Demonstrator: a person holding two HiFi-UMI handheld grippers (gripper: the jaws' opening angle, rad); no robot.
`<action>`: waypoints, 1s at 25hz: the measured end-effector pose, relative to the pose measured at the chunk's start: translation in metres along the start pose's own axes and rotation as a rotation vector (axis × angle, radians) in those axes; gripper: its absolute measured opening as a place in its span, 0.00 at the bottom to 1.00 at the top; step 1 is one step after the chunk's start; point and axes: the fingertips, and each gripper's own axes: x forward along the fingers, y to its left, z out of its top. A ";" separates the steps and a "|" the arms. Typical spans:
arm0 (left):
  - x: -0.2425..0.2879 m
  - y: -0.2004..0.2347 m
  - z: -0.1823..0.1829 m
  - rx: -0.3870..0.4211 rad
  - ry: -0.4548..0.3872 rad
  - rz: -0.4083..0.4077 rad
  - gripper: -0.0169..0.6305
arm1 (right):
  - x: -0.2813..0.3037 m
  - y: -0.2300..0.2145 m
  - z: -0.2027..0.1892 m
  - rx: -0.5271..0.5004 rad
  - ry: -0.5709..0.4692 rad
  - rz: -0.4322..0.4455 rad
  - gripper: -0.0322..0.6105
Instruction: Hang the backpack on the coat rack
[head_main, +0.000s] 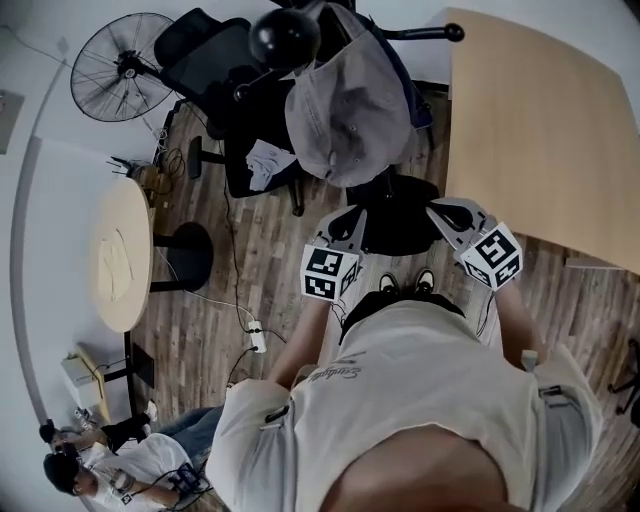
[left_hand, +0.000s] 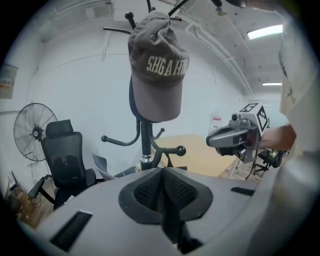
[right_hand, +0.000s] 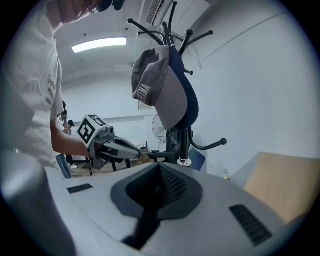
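Head view first: looking straight down past the person's white shirt (head_main: 420, 400), the left gripper (head_main: 352, 222) and right gripper (head_main: 442, 210) both point toward the coat rack (head_main: 285, 38), which has a grey cap (head_main: 345, 100) hanging on it. Between the two tips, just past the shoes (head_main: 403, 284), is a black lump that I take for the backpack (head_main: 400, 225). I can't swear to that, or say whether it's resting on the floor. Only this view shows that lump, the plank floor and the round table (head_main: 122, 255) off to the left. In the left gripper view, its jaws are pressed right together with nothing caught in them. The rack's pole is dead ahead, the cap faces the camera so its lettering shows, and the other gripper floats at the right. Right gripper view, same deal: jaws fully closed and empty. Here the cap is side-on, so you can see something navy (right_hand: 189, 100) hanging behind it, which the head view barely shows.
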 end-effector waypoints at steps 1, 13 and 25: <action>-0.004 -0.004 0.008 -0.009 -0.025 -0.006 0.07 | -0.002 0.004 0.003 0.001 -0.006 -0.002 0.04; -0.034 -0.024 0.065 -0.014 -0.176 -0.071 0.06 | -0.039 -0.007 0.052 0.043 -0.140 -0.239 0.04; -0.042 -0.004 0.069 0.015 -0.204 -0.056 0.07 | -0.051 0.007 0.073 -0.033 -0.171 -0.312 0.04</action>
